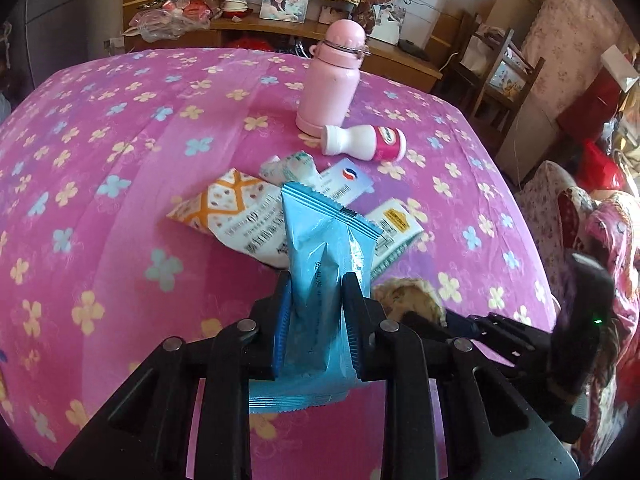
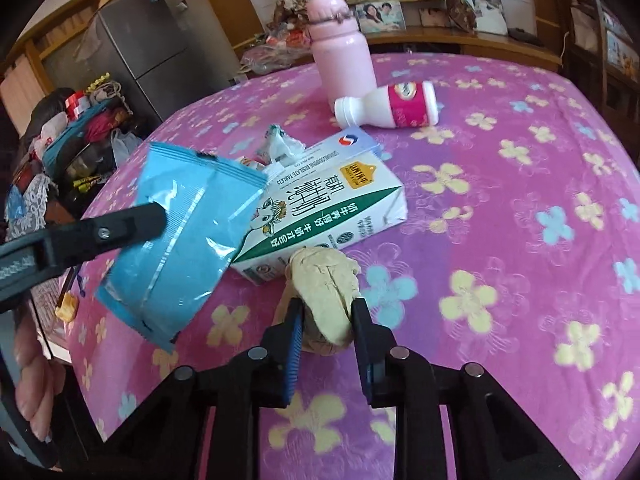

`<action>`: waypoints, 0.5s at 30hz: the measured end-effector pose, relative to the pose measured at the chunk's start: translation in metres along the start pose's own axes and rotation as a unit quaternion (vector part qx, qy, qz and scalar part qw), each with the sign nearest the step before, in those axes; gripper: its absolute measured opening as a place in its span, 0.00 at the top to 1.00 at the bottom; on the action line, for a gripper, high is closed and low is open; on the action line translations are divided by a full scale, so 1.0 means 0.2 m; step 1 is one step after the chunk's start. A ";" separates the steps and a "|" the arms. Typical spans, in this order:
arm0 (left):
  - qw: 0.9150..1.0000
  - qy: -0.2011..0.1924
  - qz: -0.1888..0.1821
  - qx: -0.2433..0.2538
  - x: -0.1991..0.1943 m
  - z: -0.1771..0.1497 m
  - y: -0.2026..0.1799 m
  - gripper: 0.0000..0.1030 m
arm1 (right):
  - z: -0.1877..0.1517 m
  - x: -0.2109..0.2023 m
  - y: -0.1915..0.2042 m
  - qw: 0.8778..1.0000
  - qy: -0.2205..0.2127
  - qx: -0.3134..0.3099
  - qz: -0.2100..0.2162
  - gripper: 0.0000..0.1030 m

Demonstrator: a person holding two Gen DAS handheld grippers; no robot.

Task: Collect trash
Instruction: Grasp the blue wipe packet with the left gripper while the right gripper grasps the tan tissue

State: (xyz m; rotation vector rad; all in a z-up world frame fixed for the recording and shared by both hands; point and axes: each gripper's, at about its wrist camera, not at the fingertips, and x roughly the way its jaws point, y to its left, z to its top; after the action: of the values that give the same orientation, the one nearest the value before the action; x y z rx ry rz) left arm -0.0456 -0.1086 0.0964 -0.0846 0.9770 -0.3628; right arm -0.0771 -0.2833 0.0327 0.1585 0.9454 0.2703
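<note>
My left gripper (image 1: 316,280) is shut on a blue snack wrapper (image 1: 324,256) and holds it above the table; the wrapper also shows in the right wrist view (image 2: 176,240). My right gripper (image 2: 328,306) is shut on a crumpled tan paper ball (image 2: 326,292), which also shows in the left wrist view (image 1: 408,298). On the pink flowered tablecloth (image 1: 120,140) lie a white and green milk carton (image 2: 320,208), an orange and white snack bag (image 1: 232,216), a crumpled white wrapper (image 2: 280,146), a small medicine box (image 1: 344,182) and a white yogurt bottle (image 2: 388,106) on its side.
A pink flask (image 2: 340,48) stands upright behind the yogurt bottle. A wooden sideboard with photo frames (image 1: 284,4) runs along the far wall. A grey fridge (image 2: 152,44) and cluttered bags stand to the left, wooden chairs (image 1: 504,76) to the right.
</note>
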 end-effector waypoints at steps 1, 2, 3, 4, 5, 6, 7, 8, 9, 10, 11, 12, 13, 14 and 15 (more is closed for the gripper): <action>1.000 0.000 -0.003 0.002 0.00 -0.01 -0.02 0.78 | -0.01 -0.05 -0.01 1.000 -0.005 -0.003 -0.003 0.78; 1.000 0.000 -0.006 0.005 -0.01 -0.03 -0.04 0.78 | -0.03 -0.08 -0.02 1.000 -0.008 -0.005 -0.007 0.78; 1.000 -0.001 -0.007 0.007 -0.01 -0.04 -0.06 0.78 | -0.04 -0.13 -0.04 1.000 -0.013 -0.007 -0.016 0.78; 1.000 -0.002 -0.011 0.009 -0.01 -0.05 -0.08 0.78 | -0.06 -0.18 -0.05 1.000 -0.017 -0.008 -0.021 0.78; 1.000 -0.002 -0.017 0.011 -0.02 -0.07 -0.11 0.78 | -0.08 -0.23 -0.07 0.999 -0.021 -0.007 -0.026 0.78; 1.000 -0.001 -0.022 0.013 -0.02 -0.08 -0.15 0.78 | -0.09 -0.27 -0.09 0.999 -0.024 -0.005 -0.032 0.78; 1.000 0.000 -0.026 0.016 -0.02 -0.09 -0.18 0.78 | -0.12 -0.31 -0.11 0.999 -0.027 -0.003 -0.038 0.78; 0.999 0.000 -0.030 0.020 -0.02 -0.10 -0.21 0.78 | -0.14 -0.35 -0.13 0.999 -0.030 0.000 -0.045 0.78; 0.999 0.001 -0.034 0.026 -0.01 -0.12 -0.25 0.78 | -0.16 -0.40 -0.16 0.998 -0.033 0.003 -0.052 0.78; 0.999 0.003 -0.040 0.034 -0.01 -0.13 -0.31 0.78 | -0.19 -0.43 -0.20 0.998 -0.035 0.006 -0.059 0.78; 0.998 0.004 -0.045 0.040 -0.01 -0.14 -0.35 0.78 | -0.21 -0.46 -0.21 0.997 -0.035 0.009 -0.063 0.78; 0.998 0.005 -0.048 0.045 0.00 -0.15 -0.38 0.78 | -0.23 -0.49 -0.24 0.997 -0.035 0.015 -0.070 0.78; 0.997 0.007 -0.054 0.053 0.00 -0.16 -0.44 0.78 | -0.25 -0.52 -0.27 0.996 -0.036 0.020 -0.074 0.78; 0.997 0.008 -0.057 0.059 0.00 -0.18 -0.48 0.78 | -0.28 -0.56 -0.31 0.996 -0.038 0.028 -0.080 0.78; 0.996 0.009 -0.061 0.067 0.00 -0.19 -0.52 0.78 | -0.31 -0.59 -0.35 0.995 -0.040 0.035 -0.085 0.78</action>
State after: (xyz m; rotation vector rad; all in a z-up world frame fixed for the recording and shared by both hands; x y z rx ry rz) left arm -0.1038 -0.2037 0.0989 -0.0186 0.9643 -0.5409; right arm -0.1827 -0.3836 0.0716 0.1504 0.8835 0.0739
